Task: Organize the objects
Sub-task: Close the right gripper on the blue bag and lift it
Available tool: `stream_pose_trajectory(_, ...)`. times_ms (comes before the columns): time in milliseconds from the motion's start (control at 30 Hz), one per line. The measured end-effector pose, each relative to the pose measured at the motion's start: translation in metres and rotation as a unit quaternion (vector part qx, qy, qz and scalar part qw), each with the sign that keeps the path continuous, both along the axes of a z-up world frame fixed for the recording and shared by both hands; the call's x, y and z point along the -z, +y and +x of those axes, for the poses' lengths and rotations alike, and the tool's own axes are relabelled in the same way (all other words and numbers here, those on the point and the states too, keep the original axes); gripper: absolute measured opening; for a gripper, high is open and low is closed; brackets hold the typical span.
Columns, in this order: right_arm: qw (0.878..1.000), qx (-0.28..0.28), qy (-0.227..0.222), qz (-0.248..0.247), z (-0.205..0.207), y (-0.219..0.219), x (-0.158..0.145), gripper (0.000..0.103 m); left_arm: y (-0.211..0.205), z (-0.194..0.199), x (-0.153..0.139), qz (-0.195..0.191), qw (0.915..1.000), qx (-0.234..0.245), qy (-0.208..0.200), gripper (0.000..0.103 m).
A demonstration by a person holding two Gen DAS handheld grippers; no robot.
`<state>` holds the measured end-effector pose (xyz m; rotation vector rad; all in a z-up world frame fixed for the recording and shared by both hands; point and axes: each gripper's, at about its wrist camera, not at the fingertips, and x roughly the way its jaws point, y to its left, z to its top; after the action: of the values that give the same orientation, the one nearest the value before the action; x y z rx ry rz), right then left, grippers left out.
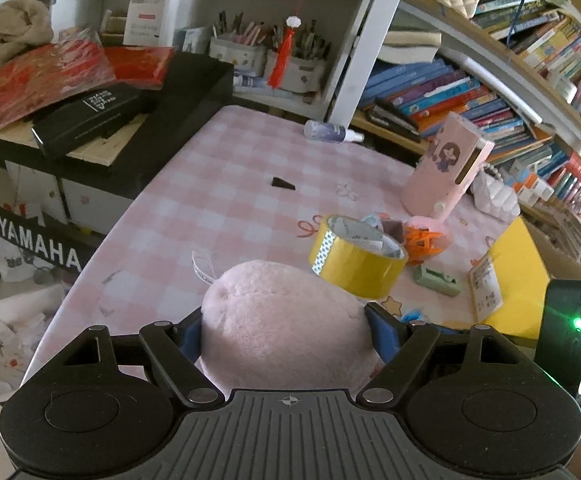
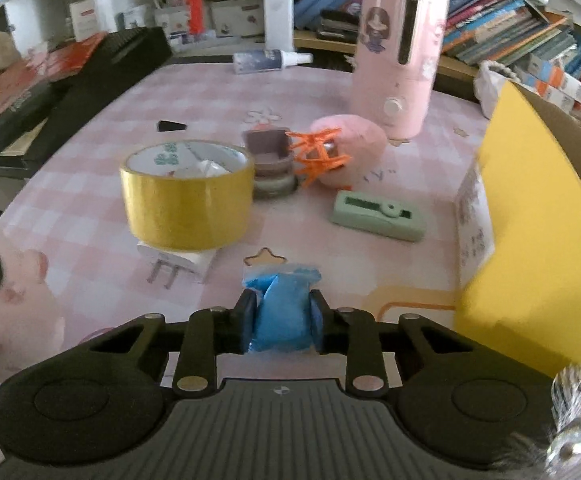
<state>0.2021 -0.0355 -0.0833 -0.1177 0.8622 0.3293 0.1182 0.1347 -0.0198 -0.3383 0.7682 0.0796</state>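
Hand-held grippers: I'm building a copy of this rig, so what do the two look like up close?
Both the left hand-held gripper and the right hand-held gripper are matte black, with a ribbed grey centre plate bearing a small crosshair mark, round discs at each side, silver-pinned linkage bars, and blue pads on the fingers.

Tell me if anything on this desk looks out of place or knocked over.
Yes. The spray bottle lies on its side at the far edge of the desk. The yellow tape roll sits tilted on a white plug, with crumpled paper stuffed in its core.
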Motion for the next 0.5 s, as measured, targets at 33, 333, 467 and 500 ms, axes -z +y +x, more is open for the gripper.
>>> stream_pose_trajectory(33, 1.000, -0.004, 0.000, 0.005, -0.002, -0.001, -0.003, 0.025, 0.001, -0.002, -0.002, -0.002, 1.0000, 0.001, -0.004, 0.081)
stream_pose_trajectory(333, 0.995, -0.049, -0.073, 0.041, -0.054, -0.015, -0.066, 0.025, 0.008, -0.035, -0.023, -0.017, 0.9984, 0.034, -0.042, 0.081)
stream_pose_trajectory(467, 0.994, -0.041, -0.100, 0.034, -0.087, -0.024, -0.084, 0.025, 0.004, -0.052, -0.026, -0.014, 0.9966, 0.063, -0.052, 0.081)
stream_pose_trajectory(500, 0.994, -0.034, -0.101, 0.033, -0.094, -0.026, -0.086, 0.025, 0.002, -0.058, -0.027, -0.011, 0.9960, 0.071, -0.054, 0.081)
